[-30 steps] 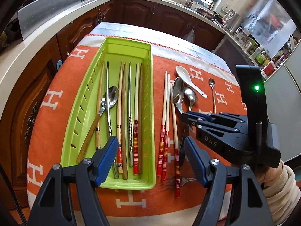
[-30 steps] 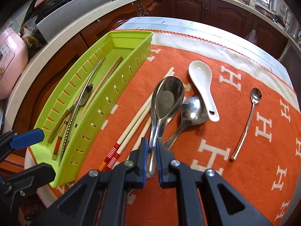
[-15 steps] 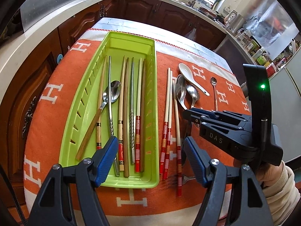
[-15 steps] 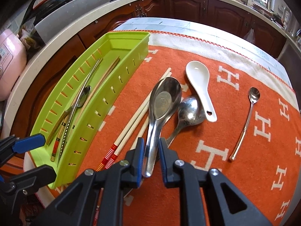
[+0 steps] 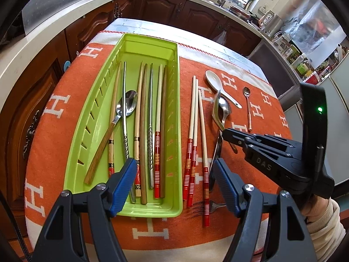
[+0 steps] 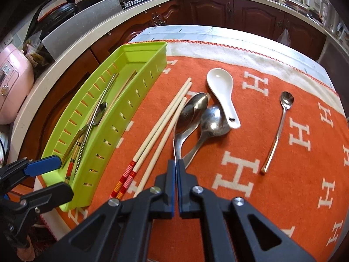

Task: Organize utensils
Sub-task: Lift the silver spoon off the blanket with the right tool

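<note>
A green utensil tray (image 5: 174, 69) (image 6: 139, 50) lies on the orange cloth and holds several chopsticks and a wooden-handled spoon (image 5: 128, 104). My right gripper (image 6: 176, 168) (image 5: 224, 131) is shut on the handle of a large steel spoon (image 6: 192, 111) (image 5: 216, 109), whose bowl is tipped on edge above the cloth. A second steel spoon (image 6: 212, 122), a white ceramic spoon (image 6: 220, 83) and a small teaspoon (image 6: 286, 100) lie to its right. Three red-banded chopsticks (image 5: 194, 131) lie beside the tray. My left gripper (image 5: 174, 181) is open and empty over the tray's near end.
A fork (image 5: 207, 206) lies under the chopsticks near the front edge of the cloth. A pale counter (image 5: 43, 26) and dark cabinets run close along the table's left and far sides. A pink rice cooker (image 6: 13, 83) stands on the counter.
My right gripper closed tight on the large spoon's handle and lifted it, so the bowl has tipped onto its edge. My left gripper stayed open and rose slightly.
</note>
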`<action>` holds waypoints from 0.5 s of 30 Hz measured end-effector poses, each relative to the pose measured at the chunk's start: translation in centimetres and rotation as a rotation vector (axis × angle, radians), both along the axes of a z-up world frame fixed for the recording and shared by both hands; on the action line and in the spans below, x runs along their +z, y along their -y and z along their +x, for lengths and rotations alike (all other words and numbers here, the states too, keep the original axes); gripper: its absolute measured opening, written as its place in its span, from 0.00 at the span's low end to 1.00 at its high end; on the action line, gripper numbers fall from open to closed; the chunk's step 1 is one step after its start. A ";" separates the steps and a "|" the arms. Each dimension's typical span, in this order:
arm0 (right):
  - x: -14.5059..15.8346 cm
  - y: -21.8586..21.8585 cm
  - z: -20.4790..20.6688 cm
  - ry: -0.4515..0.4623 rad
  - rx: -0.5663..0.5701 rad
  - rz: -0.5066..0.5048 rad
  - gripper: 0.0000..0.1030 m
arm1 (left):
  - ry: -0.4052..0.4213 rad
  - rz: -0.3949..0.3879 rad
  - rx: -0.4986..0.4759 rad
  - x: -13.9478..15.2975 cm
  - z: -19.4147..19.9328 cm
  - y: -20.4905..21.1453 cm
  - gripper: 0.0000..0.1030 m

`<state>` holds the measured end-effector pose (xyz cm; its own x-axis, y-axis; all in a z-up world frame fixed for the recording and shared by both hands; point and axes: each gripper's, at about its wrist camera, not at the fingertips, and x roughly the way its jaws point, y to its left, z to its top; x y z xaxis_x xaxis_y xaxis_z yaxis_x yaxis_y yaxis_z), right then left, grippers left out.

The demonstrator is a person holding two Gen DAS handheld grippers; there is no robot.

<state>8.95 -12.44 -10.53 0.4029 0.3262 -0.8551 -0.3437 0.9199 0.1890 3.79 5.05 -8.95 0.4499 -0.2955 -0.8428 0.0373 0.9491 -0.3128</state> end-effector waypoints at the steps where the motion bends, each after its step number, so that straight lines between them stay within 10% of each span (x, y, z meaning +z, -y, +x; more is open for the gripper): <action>1: 0.0 0.1 -0.2 0.001 -0.003 0.008 0.01 | 0.000 0.001 -0.002 0.0 0.0 0.1 0.69; 15: 2.4 2.6 -3.7 0.096 0.030 0.066 0.01 | 0.025 0.047 -0.025 1.1 0.3 2.1 0.69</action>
